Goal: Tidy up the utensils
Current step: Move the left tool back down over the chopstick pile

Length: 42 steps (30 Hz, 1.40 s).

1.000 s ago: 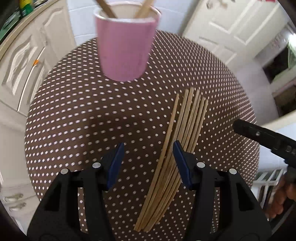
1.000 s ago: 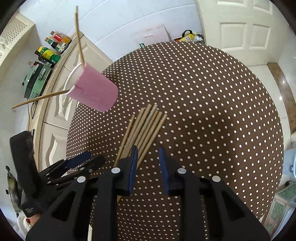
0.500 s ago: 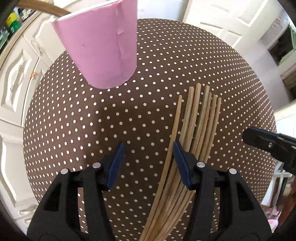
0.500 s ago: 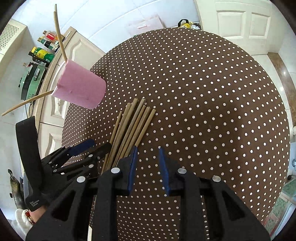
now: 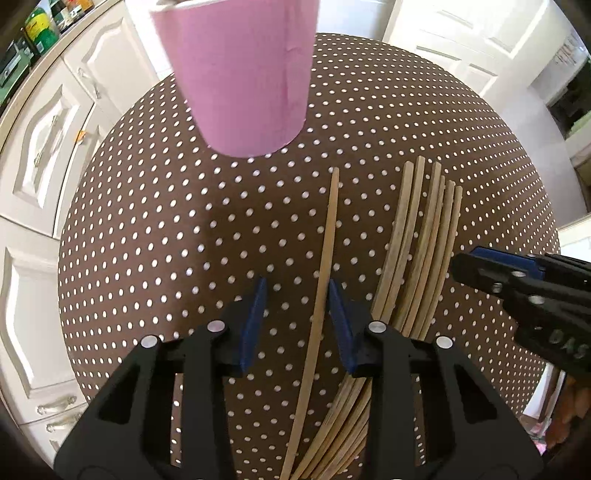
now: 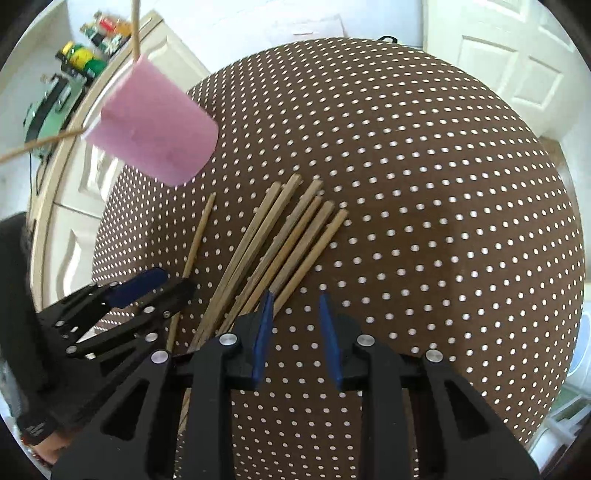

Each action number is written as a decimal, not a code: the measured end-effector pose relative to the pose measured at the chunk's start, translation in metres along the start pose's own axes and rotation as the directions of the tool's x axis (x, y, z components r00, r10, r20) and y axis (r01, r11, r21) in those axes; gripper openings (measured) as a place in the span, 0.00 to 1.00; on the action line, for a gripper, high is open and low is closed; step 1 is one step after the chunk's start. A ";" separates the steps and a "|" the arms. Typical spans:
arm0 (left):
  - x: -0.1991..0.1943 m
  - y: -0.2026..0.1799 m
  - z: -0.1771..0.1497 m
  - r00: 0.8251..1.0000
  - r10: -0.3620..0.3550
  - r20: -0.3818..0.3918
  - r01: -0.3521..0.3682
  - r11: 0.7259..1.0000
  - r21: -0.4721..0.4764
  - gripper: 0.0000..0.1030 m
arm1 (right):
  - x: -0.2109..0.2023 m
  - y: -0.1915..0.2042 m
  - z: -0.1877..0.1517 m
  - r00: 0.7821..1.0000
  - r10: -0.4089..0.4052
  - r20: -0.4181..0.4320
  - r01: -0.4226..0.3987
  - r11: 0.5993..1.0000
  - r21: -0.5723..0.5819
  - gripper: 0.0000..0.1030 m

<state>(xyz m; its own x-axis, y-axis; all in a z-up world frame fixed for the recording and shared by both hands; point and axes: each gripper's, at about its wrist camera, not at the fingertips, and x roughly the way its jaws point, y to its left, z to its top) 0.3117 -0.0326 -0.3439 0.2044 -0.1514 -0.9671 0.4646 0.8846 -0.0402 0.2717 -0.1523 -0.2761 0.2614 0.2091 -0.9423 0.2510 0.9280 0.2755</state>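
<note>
A pink cup (image 5: 236,74) (image 6: 155,125) stands on the brown dotted table (image 5: 147,221) (image 6: 443,184) with two chopsticks (image 6: 136,26) poking out. One chopstick (image 5: 325,277) (image 6: 197,236) lies apart from the bundle of chopsticks (image 5: 424,251) (image 6: 280,240). My left gripper (image 5: 295,291) (image 6: 171,284) points down over it, jaws closing; the stick lies between them beside the right pad, the left pad clear of it. My right gripper (image 6: 295,299) (image 5: 461,264) hovers at the bundle's right edge, jaws narrowly apart with nothing between.
White cabinets (image 5: 44,155) and a counter with bottles (image 6: 92,55) run along the left of the table. White doors (image 6: 517,66) stand behind it. A person's hand (image 5: 569,406) shows at the lower right of the left wrist view.
My left gripper has come down toward the table and its jaws have narrowed around one chopstick, which now lies apart from the bundle. My right gripper has moved in closer to the bundle.
</note>
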 end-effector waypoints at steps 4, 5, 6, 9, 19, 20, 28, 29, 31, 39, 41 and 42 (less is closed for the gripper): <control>-0.005 0.011 -0.012 1.000 -0.010 -0.002 0.010 1.000 -0.017 0.34 | 0.007 0.016 -0.006 0.998 -0.056 0.015 0.056 0.997 -0.054 0.25; -0.009 0.017 -0.017 1.000 -0.011 -0.002 0.011 1.000 -0.020 0.34 | 0.008 0.018 -0.008 0.998 -0.066 0.020 0.067 0.996 -0.063 0.26; -0.009 0.018 -0.019 1.000 -0.014 -0.001 0.014 1.000 -0.023 0.34 | 0.008 0.020 -0.008 0.997 -0.074 0.024 0.076 0.995 -0.072 0.26; -0.014 0.022 -0.017 1.000 -0.025 -0.001 0.025 0.999 -0.033 0.34 | 0.010 0.028 -0.011 0.994 -0.104 0.039 0.108 0.988 -0.111 0.29; -0.015 0.040 -0.025 0.999 -0.031 -0.007 0.031 0.999 -0.020 0.34 | 0.015 0.028 -0.019 0.993 -0.118 0.014 0.119 0.988 -0.100 0.37; -0.014 0.039 -0.019 0.999 -0.031 -0.008 0.031 0.999 -0.017 0.34 | 0.014 0.025 -0.016 0.991 -0.130 0.013 0.131 0.985 -0.112 0.37; -0.013 0.041 -0.015 0.999 -0.050 -0.020 0.049 0.999 -0.018 0.34 | 0.020 0.015 -0.007 0.979 -0.166 -0.115 0.151 0.981 -0.124 0.31; -0.013 0.043 -0.014 0.998 -0.052 -0.022 0.051 0.999 -0.018 0.34 | 0.018 0.009 -0.005 0.984 -0.142 -0.111 0.132 0.987 -0.093 0.30; -0.012 0.044 -0.010 0.998 -0.053 -0.024 0.053 0.998 -0.016 0.34 | 0.016 -0.001 -0.004 0.990 -0.092 -0.105 0.089 0.996 -0.031 0.30; -0.009 0.048 0.015 0.998 -0.055 -0.032 0.055 0.999 -0.002 0.34 | 0.022 -0.001 0.012 0.998 -0.043 -0.045 0.044 0.999 0.029 0.32; -0.008 0.049 0.018 0.998 -0.055 -0.034 0.055 0.998 0.000 0.34 | 0.028 0.012 0.015 0.997 -0.071 -0.045 0.071 0.997 -0.002 0.33; -0.008 0.048 0.019 0.998 -0.054 -0.035 0.054 0.999 0.002 0.35 | 0.033 0.022 0.014 0.995 -0.096 -0.041 0.095 0.995 -0.032 0.33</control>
<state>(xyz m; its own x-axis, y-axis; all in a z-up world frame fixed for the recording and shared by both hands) 0.3483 0.0028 -0.3332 0.1489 -0.1836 -0.9717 0.4763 0.8744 -0.0922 0.2985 -0.1297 -0.2983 0.1981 0.1313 -0.9713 0.2450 0.9529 0.1788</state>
